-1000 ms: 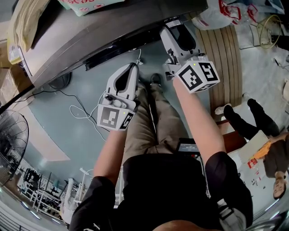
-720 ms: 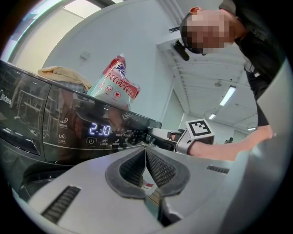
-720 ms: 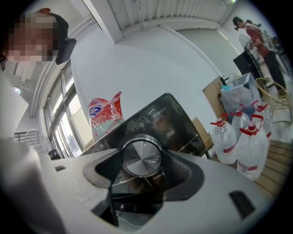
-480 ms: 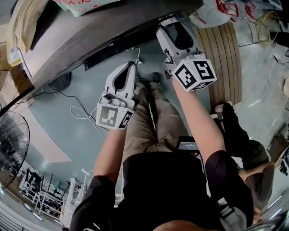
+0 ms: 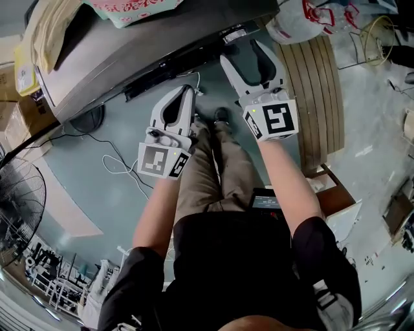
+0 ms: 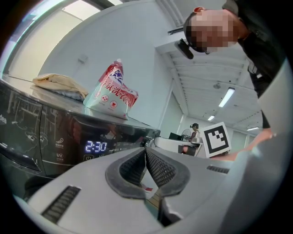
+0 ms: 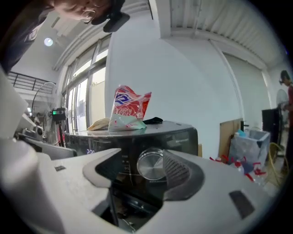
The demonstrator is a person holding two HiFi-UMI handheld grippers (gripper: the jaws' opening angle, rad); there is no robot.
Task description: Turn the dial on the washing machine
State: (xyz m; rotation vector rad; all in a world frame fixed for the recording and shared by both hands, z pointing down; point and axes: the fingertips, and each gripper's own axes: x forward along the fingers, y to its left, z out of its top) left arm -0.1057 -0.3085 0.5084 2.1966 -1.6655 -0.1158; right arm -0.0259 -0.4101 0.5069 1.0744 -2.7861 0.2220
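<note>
The dark washing machine (image 5: 129,58) fills the top left of the head view. Its silver dial (image 7: 150,165) shows in the right gripper view, framed between the jaws of my right gripper (image 7: 137,160). The right pad lines up with the dial's right edge, while the left pad stands well clear, so the jaws are open around it. From above, my right gripper (image 5: 240,52) points at the machine's front panel. My left gripper (image 5: 187,89) hangs lower and to the left, shut with nothing in it (image 6: 145,151), facing the lit display (image 6: 96,146).
A red and white bag (image 5: 132,8) and a yellowish cloth (image 5: 45,26) lie on the machine's top. A wooden slatted board (image 5: 317,77) stands to the right. A cable (image 5: 116,158) runs over the floor, a fan (image 5: 16,207) stands at the left, a cardboard box (image 5: 336,200) at the right.
My right gripper has rolled about its own axis and shifted up and left toward the panel. A person at the right edge has left the head view. The left gripper stayed put.
</note>
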